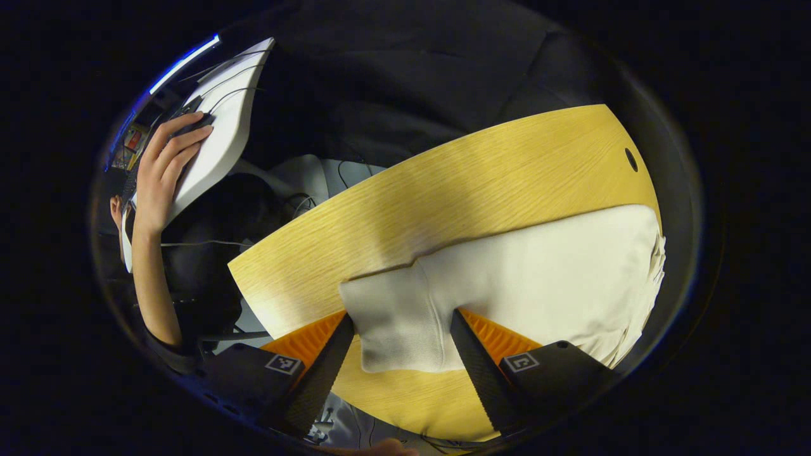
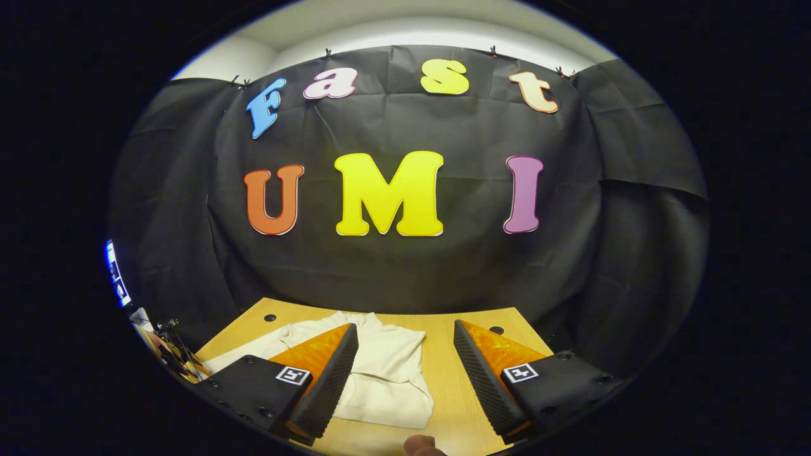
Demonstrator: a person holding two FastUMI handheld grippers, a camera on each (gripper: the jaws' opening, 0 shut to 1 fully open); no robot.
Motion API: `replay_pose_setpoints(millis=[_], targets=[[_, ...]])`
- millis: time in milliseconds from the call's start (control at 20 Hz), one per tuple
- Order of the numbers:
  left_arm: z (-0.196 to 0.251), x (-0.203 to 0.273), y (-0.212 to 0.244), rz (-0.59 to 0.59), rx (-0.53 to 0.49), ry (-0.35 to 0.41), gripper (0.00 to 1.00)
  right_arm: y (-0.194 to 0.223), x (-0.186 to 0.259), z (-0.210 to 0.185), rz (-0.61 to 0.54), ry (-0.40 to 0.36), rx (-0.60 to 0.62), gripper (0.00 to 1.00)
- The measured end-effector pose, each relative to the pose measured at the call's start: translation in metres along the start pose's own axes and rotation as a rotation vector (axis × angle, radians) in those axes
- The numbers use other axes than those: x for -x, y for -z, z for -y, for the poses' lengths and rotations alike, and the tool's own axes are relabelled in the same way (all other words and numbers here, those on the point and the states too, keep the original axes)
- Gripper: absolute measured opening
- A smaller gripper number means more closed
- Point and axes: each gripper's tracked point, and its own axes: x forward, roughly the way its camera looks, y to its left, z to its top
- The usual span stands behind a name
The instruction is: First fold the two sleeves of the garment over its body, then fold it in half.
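A cream garment (image 1: 557,278) lies on the wooden table (image 1: 481,183), its body bunched toward the right edge. One sleeve with a ribbed cuff (image 1: 399,329) stretches toward me and lies flat between the fingers of my left gripper (image 1: 402,316), which is open and straddles the cuff just above the table. In the right gripper view the garment (image 2: 386,373) lies partly folded on the table (image 2: 443,380). My right gripper (image 2: 405,327) is open, held well above it with nothing between its fingers.
A person's hand (image 1: 161,171) holds the white body of the other gripper (image 1: 218,126) high at the left. The table has a cable hole (image 1: 631,159) near its far corner and two holes (image 2: 496,330) along the back edge by the black cloth wall.
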Motion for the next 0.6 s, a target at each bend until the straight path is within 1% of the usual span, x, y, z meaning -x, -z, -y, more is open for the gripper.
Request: replay_pose_setpoints(millis=[100,200,300,350,400,450,500,550,600], targets=[[0.001,0.0,0.0,0.005,0.001,-0.002,0.99,0.004,0.002,0.007,-0.004,0.003,-0.008,0.94],[0.002,-0.001,-0.001,-0.002,0.0,-0.002,0.98,0.012,0.0,0.015,-0.022,0.022,0.0,0.94],[0.006,-0.002,0.002,-0.03,-0.005,0.005,0.94,0.018,0.004,0.026,-0.035,0.024,0.001,0.94],[0.009,-0.002,0.003,-0.045,-0.016,0.014,0.84,0.019,0.005,0.03,-0.039,0.026,-0.003,0.94],[0.01,0.001,0.004,-0.058,-0.019,0.019,0.83,0.018,0.006,0.034,-0.043,0.036,-0.005,0.94],[0.013,0.0,0.004,-0.062,-0.016,0.026,0.64,0.019,0.004,0.038,-0.045,0.041,-0.004,0.94],[0.016,0.0,0.006,-0.065,-0.017,0.031,0.59,0.018,0.003,0.041,-0.045,0.043,0.001,0.94],[0.02,0.001,0.005,-0.066,-0.023,0.035,0.46,0.016,0.003,0.043,-0.043,0.045,0.006,0.94],[0.023,0.001,0.007,-0.071,-0.033,0.037,0.4,0.012,0.003,0.045,-0.036,0.045,0.012,0.94]])
